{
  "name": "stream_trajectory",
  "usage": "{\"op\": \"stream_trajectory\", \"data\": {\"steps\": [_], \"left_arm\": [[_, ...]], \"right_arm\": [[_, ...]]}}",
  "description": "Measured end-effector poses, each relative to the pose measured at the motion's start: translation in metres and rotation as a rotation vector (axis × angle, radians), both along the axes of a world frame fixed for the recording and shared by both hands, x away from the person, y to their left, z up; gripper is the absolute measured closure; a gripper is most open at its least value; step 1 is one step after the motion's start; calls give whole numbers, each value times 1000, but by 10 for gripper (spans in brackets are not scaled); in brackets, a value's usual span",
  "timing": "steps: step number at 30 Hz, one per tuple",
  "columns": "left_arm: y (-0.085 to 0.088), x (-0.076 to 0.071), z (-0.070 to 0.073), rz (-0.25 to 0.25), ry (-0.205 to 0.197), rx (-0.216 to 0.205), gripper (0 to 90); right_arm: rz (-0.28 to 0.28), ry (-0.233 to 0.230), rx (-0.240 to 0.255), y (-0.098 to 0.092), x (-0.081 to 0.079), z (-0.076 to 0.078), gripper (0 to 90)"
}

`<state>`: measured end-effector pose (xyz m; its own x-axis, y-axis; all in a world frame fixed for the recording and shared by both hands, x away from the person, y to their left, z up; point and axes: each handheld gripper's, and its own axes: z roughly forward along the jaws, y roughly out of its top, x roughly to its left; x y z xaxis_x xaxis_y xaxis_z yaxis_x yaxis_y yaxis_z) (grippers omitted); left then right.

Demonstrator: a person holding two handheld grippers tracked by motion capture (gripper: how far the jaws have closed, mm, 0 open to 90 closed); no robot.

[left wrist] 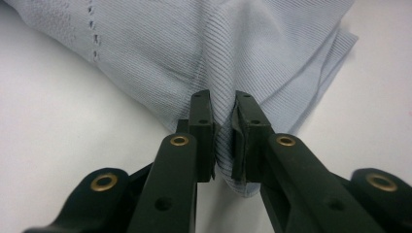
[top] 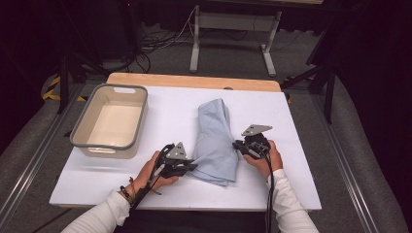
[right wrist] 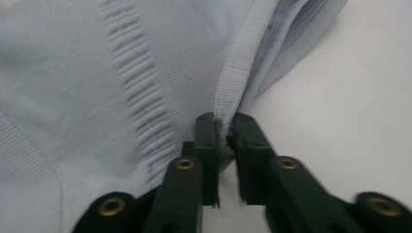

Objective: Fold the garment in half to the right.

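1. Cloth (top: pixel 216 141): pale blue knit, folded in a long bundle, lies mid-table on the white board (top: pixel 170 121), right of the bin (top: pixel 138 124).
2. Left gripper (left wrist: pixel 224 131): jaws pinch a gathered fold at the cloth's near-left edge.
3. Right gripper (right wrist: pixel 226 138): jaws nip the ribbed hem, near-right edge.
4. Handling (est.): light, soft, limp; layers may slip apart, so grip thru all layers at edges/corners and lift both sides evenly.
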<state>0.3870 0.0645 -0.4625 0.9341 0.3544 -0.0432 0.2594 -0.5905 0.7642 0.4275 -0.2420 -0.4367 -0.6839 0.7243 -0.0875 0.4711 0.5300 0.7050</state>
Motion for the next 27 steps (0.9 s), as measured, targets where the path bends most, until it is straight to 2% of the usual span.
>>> {"op": "stream_trajectory", "data": {"steps": [2, 4, 7, 9, 10, 12, 15, 19, 20, 21, 23, 25, 27], "left_arm": [[1, -1, 0, -4, -6, 3, 805], [1, -2, 0, -2, -4, 2, 799], [3, -2, 2, -18, -13, 19, 810], [4, -3, 3, -35, -17, 39, 824], [4, -4, 3, -36, -13, 31, 824], [3, -6, 4, -45, -19, 46, 825], [3, -7, 5, -55, -21, 60, 825], [4, -8, 4, -63, -17, 55, 825], [4, -8, 4, -65, -14, 50, 825], [4, -8, 3, -61, -7, 46, 824], [4, -8, 4, -66, -14, 55, 823], [4, -9, 3, -62, -12, 47, 819], [4, -10, 3, -59, -10, 45, 815]], "right_arm": [[-12, -26, 17, 0, 0, 1, 707], [-3, -53, 53, 0, 1, 3, 598], [-17, -90, 120, 1, 5, 9, 545], [-23, -105, 189, 6, 15, 16, 529], [-23, -105, 189, 6, 15, 16, 529], [-26, -109, 185, 12, 24, 18, 506], [-27, -65, 180, 20, 44, 17, 449], [-40, -39, 144, 30, 70, 18, 420], [-38, -21, 134, 32, 76, 18, 403], [-52, 23, 111, 37, 88, 15, 377], [-54, 28, 109, 39, 93, 12, 380], [-53, 66, 112, 43, 101, 7, 396], [-64, 95, 108, 46, 105, 2, 473]]}}
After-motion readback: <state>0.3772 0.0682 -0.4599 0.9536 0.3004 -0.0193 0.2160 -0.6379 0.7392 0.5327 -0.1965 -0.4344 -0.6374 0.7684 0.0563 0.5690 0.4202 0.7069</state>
